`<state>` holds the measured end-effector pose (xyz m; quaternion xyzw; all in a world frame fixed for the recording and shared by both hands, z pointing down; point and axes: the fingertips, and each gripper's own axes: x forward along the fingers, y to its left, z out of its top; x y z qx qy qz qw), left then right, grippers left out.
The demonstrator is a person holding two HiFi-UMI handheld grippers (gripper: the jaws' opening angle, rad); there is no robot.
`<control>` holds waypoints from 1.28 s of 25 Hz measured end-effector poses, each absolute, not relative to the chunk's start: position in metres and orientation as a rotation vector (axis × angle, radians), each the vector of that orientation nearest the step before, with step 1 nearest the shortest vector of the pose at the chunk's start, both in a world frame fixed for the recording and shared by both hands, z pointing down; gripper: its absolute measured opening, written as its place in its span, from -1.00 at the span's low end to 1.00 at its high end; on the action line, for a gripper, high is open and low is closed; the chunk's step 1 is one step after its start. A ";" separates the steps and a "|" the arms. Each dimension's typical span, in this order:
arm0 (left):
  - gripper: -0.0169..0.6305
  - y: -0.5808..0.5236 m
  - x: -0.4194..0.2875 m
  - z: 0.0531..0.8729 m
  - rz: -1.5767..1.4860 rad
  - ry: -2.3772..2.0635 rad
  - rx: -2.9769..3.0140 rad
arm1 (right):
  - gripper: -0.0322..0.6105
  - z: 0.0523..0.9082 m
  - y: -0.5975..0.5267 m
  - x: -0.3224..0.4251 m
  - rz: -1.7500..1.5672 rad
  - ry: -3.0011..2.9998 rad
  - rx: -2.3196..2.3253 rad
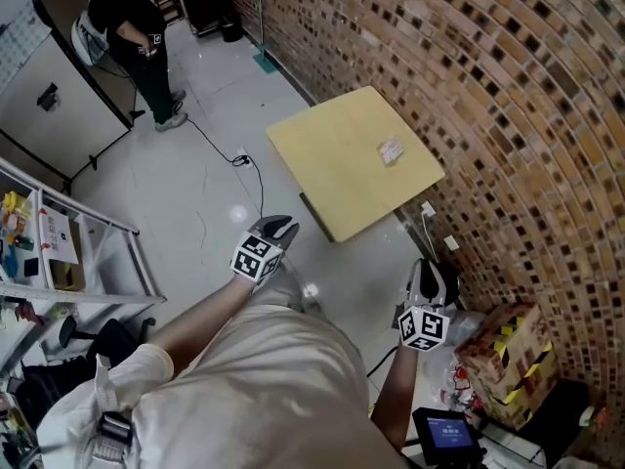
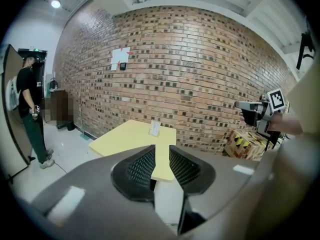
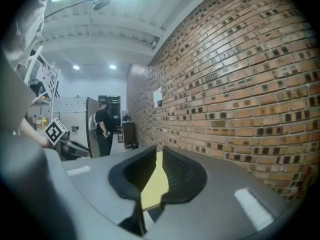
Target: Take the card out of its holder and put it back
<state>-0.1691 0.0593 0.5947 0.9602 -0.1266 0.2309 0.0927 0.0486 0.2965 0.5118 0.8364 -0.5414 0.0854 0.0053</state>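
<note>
The card holder (image 1: 391, 150), a small pale packet with a card in it, lies on the far right part of a yellow square table (image 1: 332, 154) against the brick wall. Both grippers hang in the air well short of the table, over the floor. My left gripper (image 1: 278, 231) points at the table; its jaws stand a narrow gap apart with nothing between them. In the left gripper view (image 2: 162, 151) the table (image 2: 125, 134) and holder (image 2: 154, 128) lie ahead. My right gripper (image 1: 430, 281) is near the wall, jaws (image 3: 159, 154) a narrow gap apart and empty.
A brick wall (image 1: 508, 86) runs along the right. A cardboard box (image 1: 508, 360) and a device with a blue screen (image 1: 447, 430) sit at lower right. A metal shelf (image 1: 49, 242) stands left. A person in black (image 1: 137, 37) stands far back. A cable (image 1: 220, 149) crosses the floor.
</note>
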 end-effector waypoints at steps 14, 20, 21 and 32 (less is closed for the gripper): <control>-0.62 0.021 -0.179 0.594 0.747 -0.288 2.846 | -0.64 0.520 0.280 0.027 0.401 -1.649 2.616; -0.62 0.008 -0.179 0.600 0.793 -0.210 2.853 | -0.52 0.546 0.266 0.006 0.519 -1.611 2.629; -0.62 0.008 -0.179 0.602 0.801 -0.196 2.852 | -0.52 0.551 0.266 0.003 0.534 -1.602 2.626; -0.62 -0.001 -0.179 0.620 0.833 -0.151 2.829 | -0.52 0.584 0.265 -0.004 0.637 -1.524 2.597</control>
